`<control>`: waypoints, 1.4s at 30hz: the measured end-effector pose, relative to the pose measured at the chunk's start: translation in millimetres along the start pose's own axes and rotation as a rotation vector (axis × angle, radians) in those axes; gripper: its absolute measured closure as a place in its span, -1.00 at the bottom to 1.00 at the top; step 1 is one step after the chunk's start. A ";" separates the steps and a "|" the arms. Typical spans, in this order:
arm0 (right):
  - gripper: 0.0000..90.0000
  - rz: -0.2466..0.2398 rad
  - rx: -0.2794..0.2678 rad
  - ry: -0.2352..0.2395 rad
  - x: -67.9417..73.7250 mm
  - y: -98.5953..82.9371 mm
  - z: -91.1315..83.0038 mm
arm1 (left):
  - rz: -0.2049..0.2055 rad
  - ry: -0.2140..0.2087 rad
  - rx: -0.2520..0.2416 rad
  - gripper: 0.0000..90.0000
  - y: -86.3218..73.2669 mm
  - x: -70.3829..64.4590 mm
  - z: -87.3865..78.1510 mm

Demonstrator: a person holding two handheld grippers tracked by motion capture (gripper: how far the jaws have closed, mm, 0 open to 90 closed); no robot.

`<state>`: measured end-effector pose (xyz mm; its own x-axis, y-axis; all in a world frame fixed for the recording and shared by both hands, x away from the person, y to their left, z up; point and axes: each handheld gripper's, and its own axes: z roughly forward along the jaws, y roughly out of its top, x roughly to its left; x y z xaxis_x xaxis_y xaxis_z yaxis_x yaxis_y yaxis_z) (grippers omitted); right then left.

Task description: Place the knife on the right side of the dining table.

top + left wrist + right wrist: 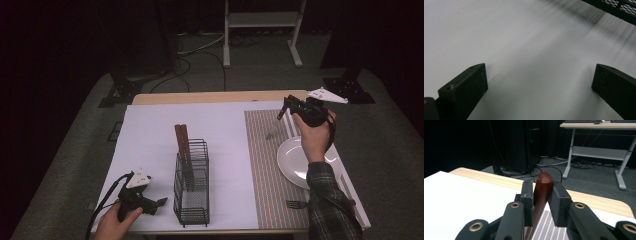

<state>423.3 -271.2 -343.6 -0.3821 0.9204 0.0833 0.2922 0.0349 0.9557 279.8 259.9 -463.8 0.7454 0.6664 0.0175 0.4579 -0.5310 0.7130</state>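
Right tool (541,195) clamps a brown-handled utensil (542,191), handle end up; wire rack (192,182) lies well left, nearer the open, empty left tool (159,202).

Your high view is dim, with dark corners and a black room behind; light from above falls mostly on the white sheet (150,135). In your left gripper view the wire basket (616,10) casts soft, streaked shadows and the sheet looks hazy. Your right gripper view is brighter, the near jaws slightly soft, edges bowed.
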 end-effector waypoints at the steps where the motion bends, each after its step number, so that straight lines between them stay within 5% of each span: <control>1: 0.62 0.001 -0.001 -0.003 -0.9 -0.2 -0.5 | 0.000 0.000 0.000 -1.00 0.0 0.0 0.0; 42: 0.47 0.109 0.036 -0.111 -53.2 -22.5 -11.3 | -0.003 -0.002 0.000 -1.00 0.0 0.0 0.1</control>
<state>427.2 -325.4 -366.4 -0.2477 0.9568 0.1521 0.3590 -0.0552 0.9317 279.9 259.8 -463.9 0.7447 0.6672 0.0140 0.4604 -0.5288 0.7130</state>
